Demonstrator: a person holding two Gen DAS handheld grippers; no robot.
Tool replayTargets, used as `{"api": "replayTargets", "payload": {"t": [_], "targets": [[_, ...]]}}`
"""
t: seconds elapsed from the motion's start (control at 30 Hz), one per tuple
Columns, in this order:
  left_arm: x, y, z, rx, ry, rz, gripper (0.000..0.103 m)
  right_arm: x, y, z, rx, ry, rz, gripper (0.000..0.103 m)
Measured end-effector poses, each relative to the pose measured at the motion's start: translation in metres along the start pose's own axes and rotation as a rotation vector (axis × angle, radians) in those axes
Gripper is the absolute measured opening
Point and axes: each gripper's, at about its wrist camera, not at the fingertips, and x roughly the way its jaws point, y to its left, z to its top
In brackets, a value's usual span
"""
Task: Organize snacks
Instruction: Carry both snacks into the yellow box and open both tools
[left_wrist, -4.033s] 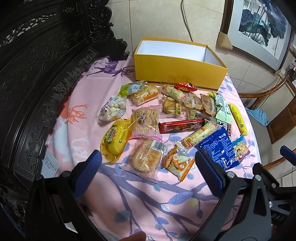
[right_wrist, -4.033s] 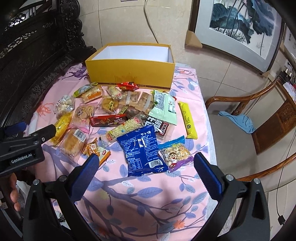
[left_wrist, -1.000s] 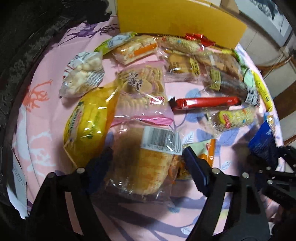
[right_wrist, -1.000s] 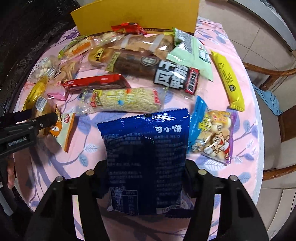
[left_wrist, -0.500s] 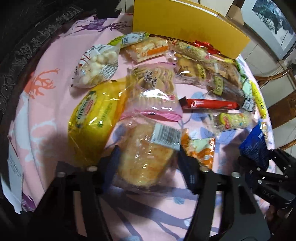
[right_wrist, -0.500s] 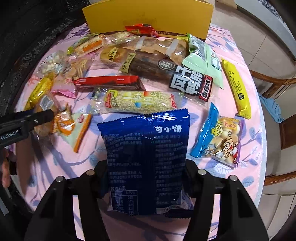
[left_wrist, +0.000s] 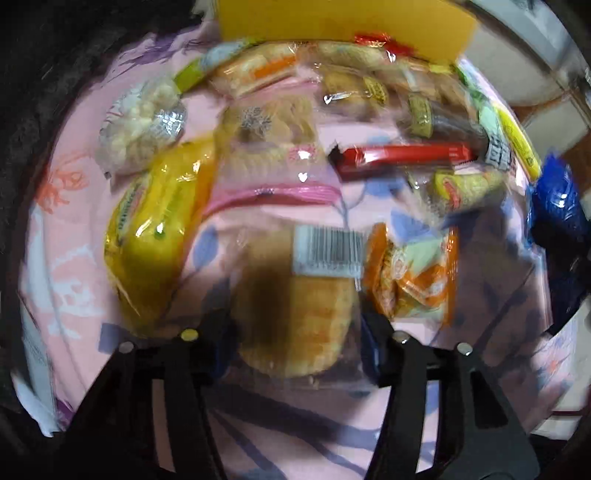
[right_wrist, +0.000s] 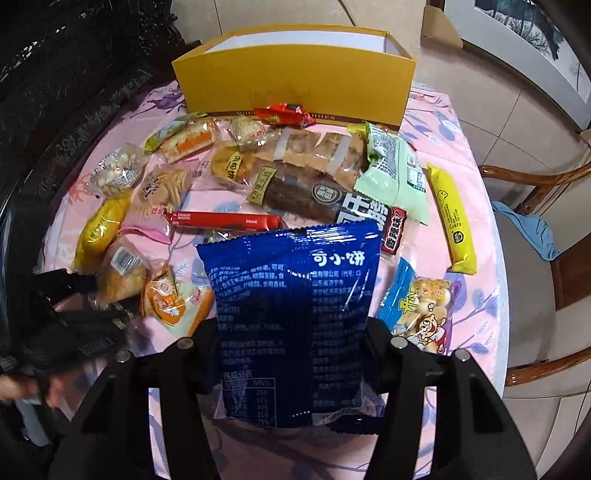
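Right gripper (right_wrist: 291, 354) clamped on glossy blue foil snack bag (right_wrist: 291, 314), raised over pink tablecloth (right_wrist: 465, 122); left gripper (left_wrist: 295, 339) clamped on clear-wrapped golden bun (left_wrist: 295, 325); yellow cardboard box (right_wrist: 295, 85) at twelve o'clock.

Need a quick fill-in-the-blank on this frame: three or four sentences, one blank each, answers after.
1. The right gripper is shut on the ___ snack bag.
2. The left gripper is clamped on the clear-wrapped bread that carries a ___ label.
3. The open box at the far edge of the table is ___ in colour.
4. The long red bar lies ___ on the pink tablecloth.

Answers: blue; barcode; yellow; flat
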Motion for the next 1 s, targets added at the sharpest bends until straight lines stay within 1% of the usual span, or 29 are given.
{"api": "replayTargets", "payload": {"t": [0.03, 0.07, 0.13, 0.23, 0.33, 0.43, 0.53, 0.63, 0.73, 0.83, 0.9, 1.0], "targets": [[0.000, 0.001, 0.000, -0.011, -0.001, -0.003, 0.056, 0.000, 0.002, 0.001, 0.001, -0.003, 0.000, 0.058], [-0.001, 0.003, 0.000, -0.030, -0.001, -0.012, 0.051, -0.002, 0.002, 0.002, 0.002, -0.008, 0.003, 0.058], [-0.007, 0.006, -0.001, -0.061, -0.005, -0.023, 0.049, -0.008, 0.000, 0.005, 0.007, -0.030, 0.006, 0.058], [-0.035, 0.004, 0.001, -0.054, -0.060, -0.033, 0.049, -0.020, -0.002, 0.010, 0.026, -0.057, 0.014, 0.058], [-0.065, 0.000, 0.013, -0.052, -0.120, -0.042, 0.048, -0.029, -0.007, 0.019, 0.061, -0.083, 0.027, 0.058], [-0.087, -0.012, 0.045, -0.030, -0.157, -0.035, 0.048, -0.036, -0.012, 0.033, 0.100, -0.098, 0.034, 0.058], [-0.095, -0.016, 0.072, -0.037, -0.168, -0.037, 0.048, -0.042, -0.012, 0.055, 0.111, -0.110, 0.029, 0.058], [-0.099, -0.013, 0.112, -0.071, -0.188, -0.061, 0.049, -0.055, -0.010, 0.086, 0.105, -0.141, 0.012, 0.058], [-0.111, -0.009, 0.153, -0.082, -0.234, -0.084, 0.049, -0.065, -0.012, 0.122, 0.100, -0.176, -0.009, 0.058], [-0.113, -0.007, 0.183, -0.084, -0.262, -0.092, 0.049, -0.064, -0.016, 0.154, 0.088, -0.202, -0.037, 0.058], [-0.111, -0.003, 0.209, -0.093, -0.269, -0.098, 0.049, -0.060, -0.021, 0.172, 0.088, -0.210, -0.046, 0.058], [-0.105, 0.003, 0.240, -0.098, -0.273, -0.104, 0.049, -0.052, -0.028, 0.200, 0.086, -0.227, -0.067, 0.058]]}}
